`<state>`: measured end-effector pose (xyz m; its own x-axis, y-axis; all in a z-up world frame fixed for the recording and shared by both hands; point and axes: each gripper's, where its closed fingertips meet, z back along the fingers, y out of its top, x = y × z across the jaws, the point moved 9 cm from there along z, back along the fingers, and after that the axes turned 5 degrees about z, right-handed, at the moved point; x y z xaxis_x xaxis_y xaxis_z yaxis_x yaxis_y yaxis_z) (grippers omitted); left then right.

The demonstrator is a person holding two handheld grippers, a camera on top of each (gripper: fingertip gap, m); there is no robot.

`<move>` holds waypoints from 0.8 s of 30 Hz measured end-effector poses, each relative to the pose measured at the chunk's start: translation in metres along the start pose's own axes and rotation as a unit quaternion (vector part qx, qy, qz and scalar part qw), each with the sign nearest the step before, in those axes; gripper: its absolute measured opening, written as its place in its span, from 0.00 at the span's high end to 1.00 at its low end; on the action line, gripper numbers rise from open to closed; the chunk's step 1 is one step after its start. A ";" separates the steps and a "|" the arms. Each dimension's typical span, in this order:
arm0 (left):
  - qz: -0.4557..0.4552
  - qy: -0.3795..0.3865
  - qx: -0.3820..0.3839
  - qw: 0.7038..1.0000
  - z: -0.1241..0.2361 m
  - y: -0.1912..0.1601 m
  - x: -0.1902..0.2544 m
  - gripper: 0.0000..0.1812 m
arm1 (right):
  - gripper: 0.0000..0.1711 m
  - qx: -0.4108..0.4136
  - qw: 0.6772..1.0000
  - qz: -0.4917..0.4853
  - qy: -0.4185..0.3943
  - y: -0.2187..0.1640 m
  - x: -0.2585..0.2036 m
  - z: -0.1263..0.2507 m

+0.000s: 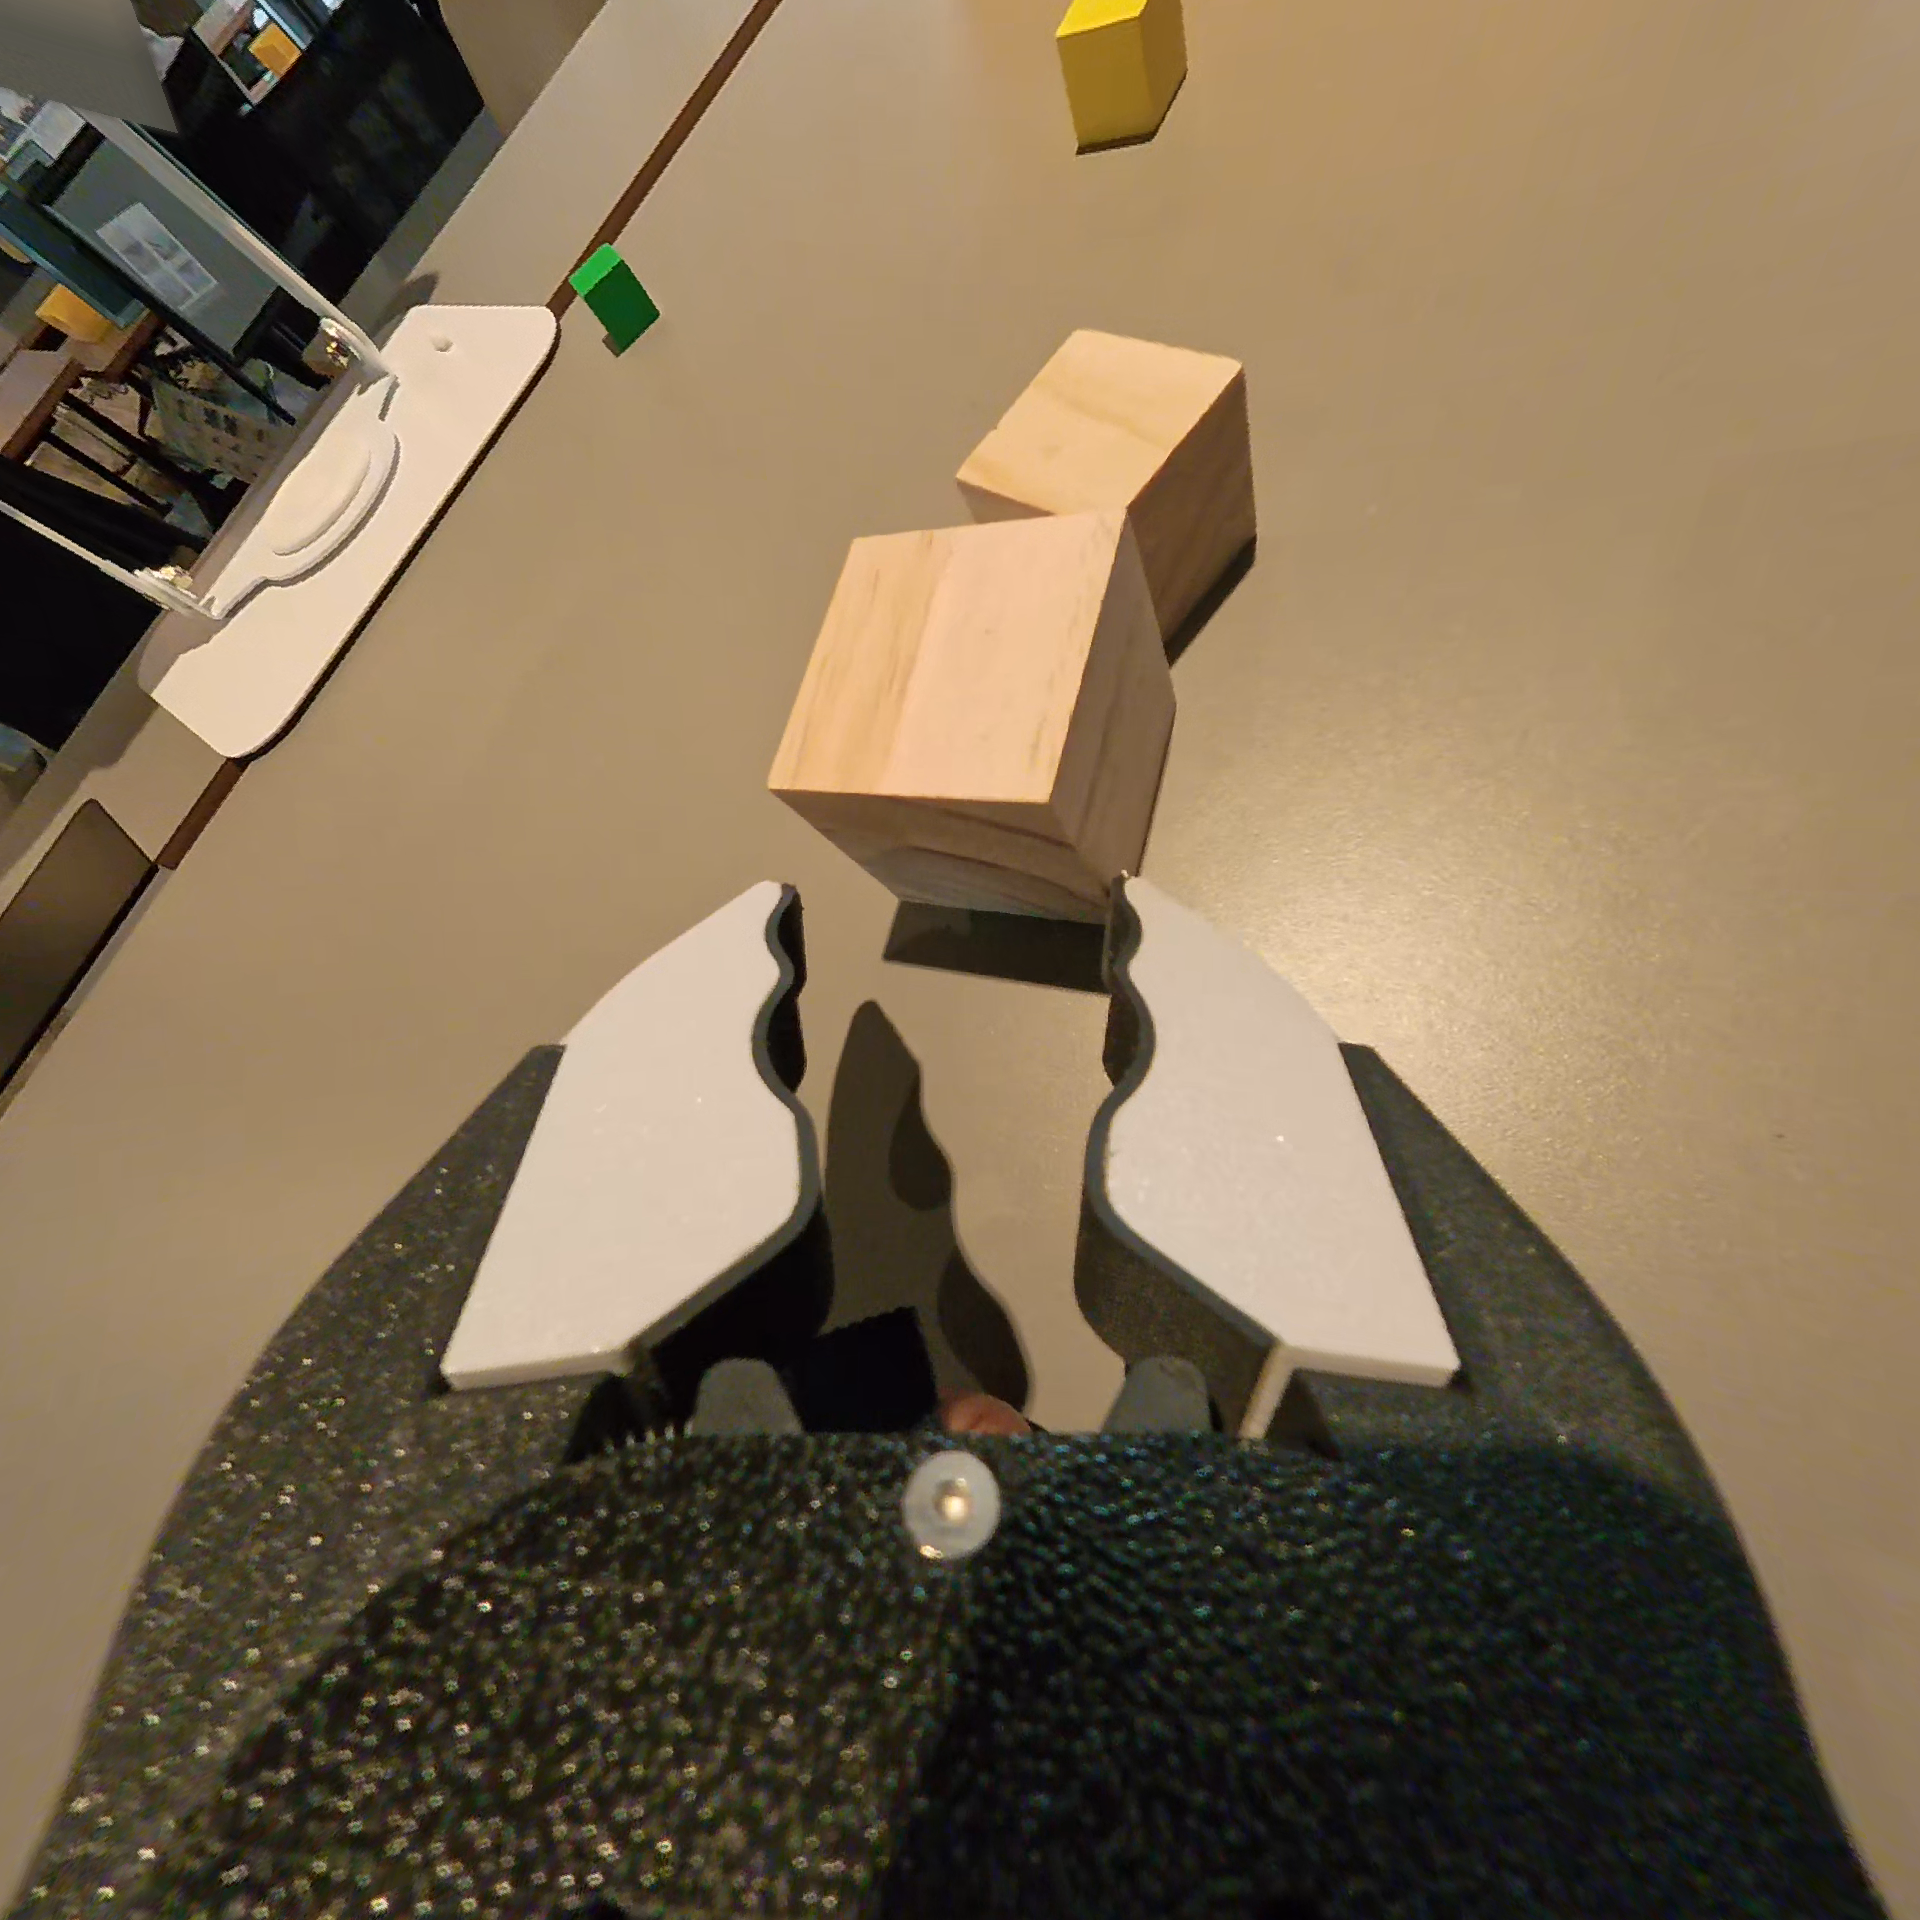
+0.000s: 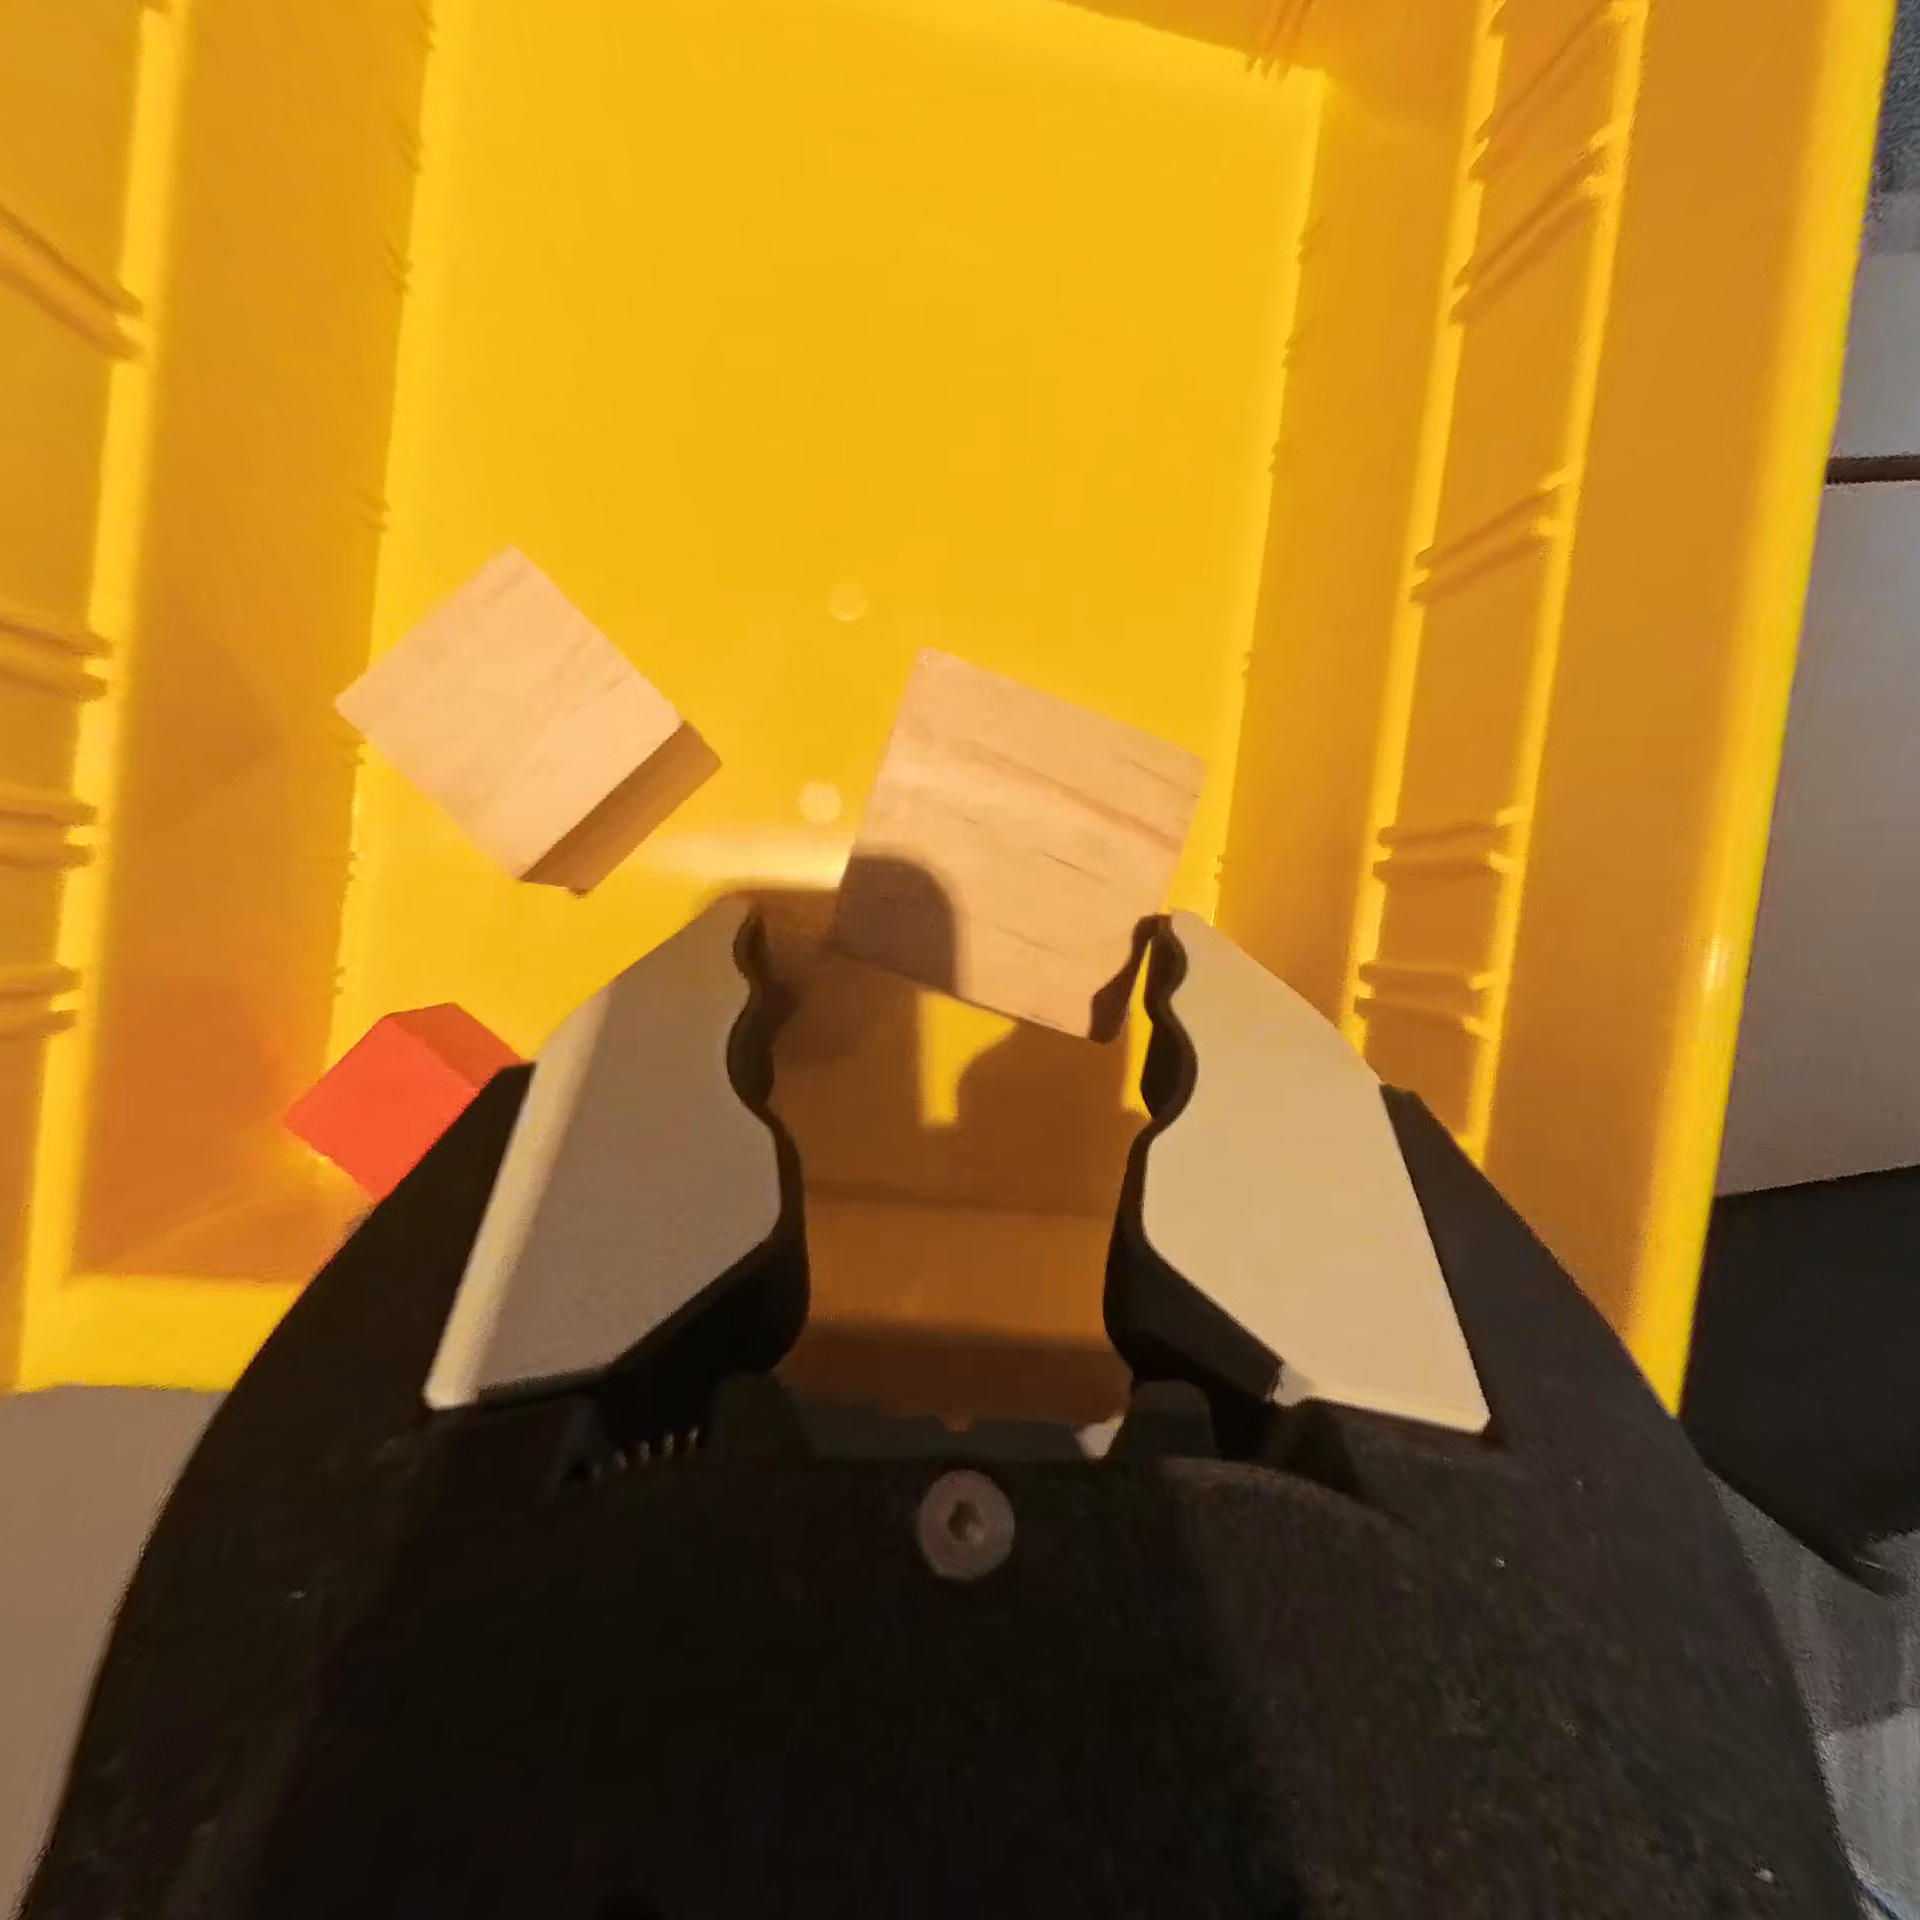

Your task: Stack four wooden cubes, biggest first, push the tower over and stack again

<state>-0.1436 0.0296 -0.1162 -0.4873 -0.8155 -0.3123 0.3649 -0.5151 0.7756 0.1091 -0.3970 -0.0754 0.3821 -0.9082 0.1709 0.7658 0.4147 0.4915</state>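
In the left wrist view my left gripper [image 1: 956, 902] is open and empty, low over the tan table [image 1: 1455, 935]. A wooden cube [image 1: 966, 696] stands just beyond its fingertips, its near corner at the right fingertip [image 1: 1127, 904]. A second wooden cube [image 1: 1122, 457] sits right behind it. In the right wrist view my right gripper [image 2: 954, 920] is open and empty above a yellow bin [image 2: 1507, 540]. A wooden cube [image 2: 1023, 831] lies on the bin floor just past the fingertips. Another wooden cube [image 2: 509, 717] lies to its left.
A small green block [image 1: 613, 299] and a yellow block [image 1: 1122, 68] stand farther off on the table. A white flat board [image 1: 353, 520] lies at the table's left edge. A red cube [image 2: 395, 1101] sits in the bin's near left corner. The wooden cube [image 2: 509, 717] is about 5 centimeters from my right fingertips and 40 centimeters from my left.
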 end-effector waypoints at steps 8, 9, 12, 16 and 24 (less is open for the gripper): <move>-0.001 0.001 0.001 1.000 0.000 0.000 0.000 0.70 | 0.65 0.047 0.999 0.013 0.024 -0.001 0.000 0.010; -0.002 0.001 0.001 1.000 0.000 0.000 0.000 0.70 | 0.65 0.068 0.997 0.018 0.042 -0.002 -0.004 0.019; -0.002 0.001 0.001 1.000 0.000 0.000 0.000 0.70 | 0.65 0.145 0.984 0.047 0.093 -0.005 -0.024 0.064; 0.002 0.001 -0.002 1.000 -0.001 0.000 0.000 0.71 | 0.65 0.226 0.955 0.124 0.146 -0.018 -0.060 0.127; 0.004 0.003 -0.004 1.000 -0.001 0.000 -0.001 0.71 | 0.65 0.121 0.892 0.333 0.281 -0.079 -0.186 0.114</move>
<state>-0.1425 0.0302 -0.1165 -0.4795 -0.8213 -0.3090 0.3746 -0.5100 0.7743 -0.0812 -0.2668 -0.0487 0.9617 -0.2648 0.0709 0.1649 0.7653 0.6221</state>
